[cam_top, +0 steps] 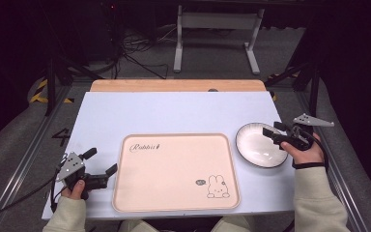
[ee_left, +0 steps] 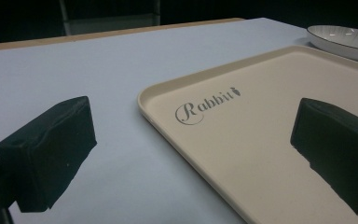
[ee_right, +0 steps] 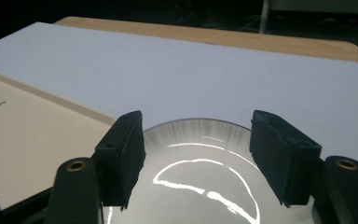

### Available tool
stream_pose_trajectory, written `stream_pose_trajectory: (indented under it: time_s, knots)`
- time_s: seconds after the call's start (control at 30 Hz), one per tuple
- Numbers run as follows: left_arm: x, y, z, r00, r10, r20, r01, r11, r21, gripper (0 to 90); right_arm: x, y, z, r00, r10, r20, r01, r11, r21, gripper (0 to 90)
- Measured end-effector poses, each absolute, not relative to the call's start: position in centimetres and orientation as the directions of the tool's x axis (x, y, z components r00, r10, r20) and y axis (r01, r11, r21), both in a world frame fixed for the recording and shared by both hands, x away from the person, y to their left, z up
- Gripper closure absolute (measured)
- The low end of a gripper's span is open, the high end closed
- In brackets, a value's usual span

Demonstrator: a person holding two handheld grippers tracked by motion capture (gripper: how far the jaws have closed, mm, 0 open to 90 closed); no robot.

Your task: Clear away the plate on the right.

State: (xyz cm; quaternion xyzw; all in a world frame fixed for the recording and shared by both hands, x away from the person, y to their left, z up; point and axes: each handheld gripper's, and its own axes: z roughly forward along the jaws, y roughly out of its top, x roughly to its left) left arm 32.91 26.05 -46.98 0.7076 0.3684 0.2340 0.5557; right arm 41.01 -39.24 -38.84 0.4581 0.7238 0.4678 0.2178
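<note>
At right of the high view, the right gripper is held part-open, empty, above the plate; the left gripper, lower left, gapes empty beside the tray.

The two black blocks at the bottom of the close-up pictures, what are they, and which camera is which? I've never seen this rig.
Those blocks are jaws of hand-held grippers. A person holds one in each hand. The high view looks down on the table: the left gripper sits beside the tray, the right gripper hangs over the plate. The other two cameras ride on the grippers. The left gripper view looks across the tray's corner; the right gripper view looks down into the plate. Both grippers have open jaws and hold nothing. The tray is empty.
</note>
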Motion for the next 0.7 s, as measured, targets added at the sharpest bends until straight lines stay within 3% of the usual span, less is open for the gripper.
stream_pose_trajectory:
  time_s: [0.47,0.7]
  knots:
    - [32.9,26.0,-47.0,0.619,0.782,-0.074,0.260,-0.114,0.959,0.4,41.7,-41.8,-40.5,-0.360,0.924,0.129,0.605,0.126,0.787,41.4]
    - [32.8,26.0,-47.0,0.618,0.782,-0.073,0.259,-0.115,0.959,0.4,41.9,-42.4,-41.1,-0.330,0.935,0.131,0.629,0.114,0.769,43.9]
